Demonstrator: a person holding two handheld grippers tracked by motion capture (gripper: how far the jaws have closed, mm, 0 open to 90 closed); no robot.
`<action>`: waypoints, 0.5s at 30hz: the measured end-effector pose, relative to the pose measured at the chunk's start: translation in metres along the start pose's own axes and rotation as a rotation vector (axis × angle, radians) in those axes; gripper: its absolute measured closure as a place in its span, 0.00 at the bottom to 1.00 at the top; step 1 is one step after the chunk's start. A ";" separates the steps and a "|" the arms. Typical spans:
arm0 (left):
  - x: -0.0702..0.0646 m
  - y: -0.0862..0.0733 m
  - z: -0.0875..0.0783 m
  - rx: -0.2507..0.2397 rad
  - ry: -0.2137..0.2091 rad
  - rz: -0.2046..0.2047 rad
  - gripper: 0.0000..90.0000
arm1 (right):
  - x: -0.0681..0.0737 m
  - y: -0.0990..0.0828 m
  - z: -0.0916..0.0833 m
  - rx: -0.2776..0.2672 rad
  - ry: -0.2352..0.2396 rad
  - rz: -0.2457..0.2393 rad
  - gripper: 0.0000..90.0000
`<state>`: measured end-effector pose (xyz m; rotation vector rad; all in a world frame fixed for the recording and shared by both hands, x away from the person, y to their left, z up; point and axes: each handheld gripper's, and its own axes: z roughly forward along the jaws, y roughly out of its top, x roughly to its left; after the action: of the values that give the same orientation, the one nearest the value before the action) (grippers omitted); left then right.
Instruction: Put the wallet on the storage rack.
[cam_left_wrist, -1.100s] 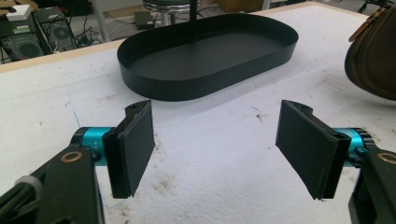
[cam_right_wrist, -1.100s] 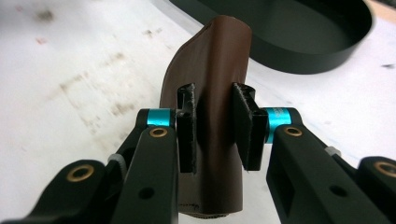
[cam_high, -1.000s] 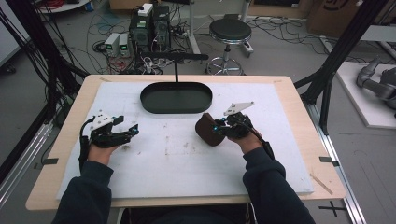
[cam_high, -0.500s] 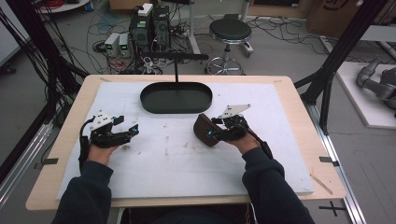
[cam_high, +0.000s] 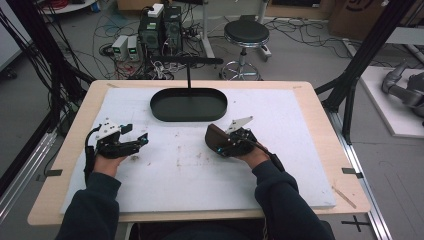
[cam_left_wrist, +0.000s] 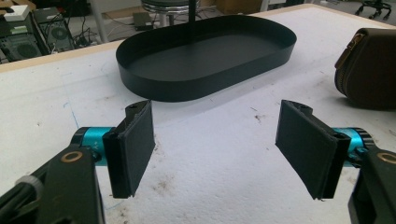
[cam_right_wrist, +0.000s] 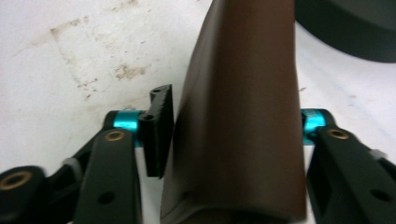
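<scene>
Pouch (cam_high: 216, 138) is sitting between the right hand-held gripper (cam_high: 223, 148) jaws, which have just been closing; firm squeeze next, then lifting toward the tray (cam_high: 188, 104).

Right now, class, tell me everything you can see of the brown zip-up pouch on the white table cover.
The brown rounded leather-look pouch stands on its edge on the white foam table cover, in front of and apart from the black oval metal tray. A brass-coloured zip runs round its curved edge; it looks closed. Its smooth sides sit between the jaws of the right tool. Those jaws have just been closing slightly after opening; the left pad looks against the pouch, the right pad is hidden.
</scene>
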<state>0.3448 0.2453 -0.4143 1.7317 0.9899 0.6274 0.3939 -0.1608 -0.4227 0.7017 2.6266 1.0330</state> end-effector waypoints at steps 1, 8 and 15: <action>0.000 0.000 0.000 0.000 -0.001 0.000 0.31 | 0.001 0.000 0.001 -0.002 0.010 0.009 0.60; 0.000 0.000 -0.001 -0.003 0.000 0.003 0.31 | -0.006 0.002 -0.006 -0.081 0.054 0.076 0.71; -0.001 0.000 -0.001 -0.033 -0.031 0.022 0.30 | -0.033 0.005 -0.017 -0.203 0.086 0.222 0.72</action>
<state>0.3437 0.2451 -0.4143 1.7208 0.9350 0.6255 0.4179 -0.1841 -0.4059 0.9340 2.5059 1.3982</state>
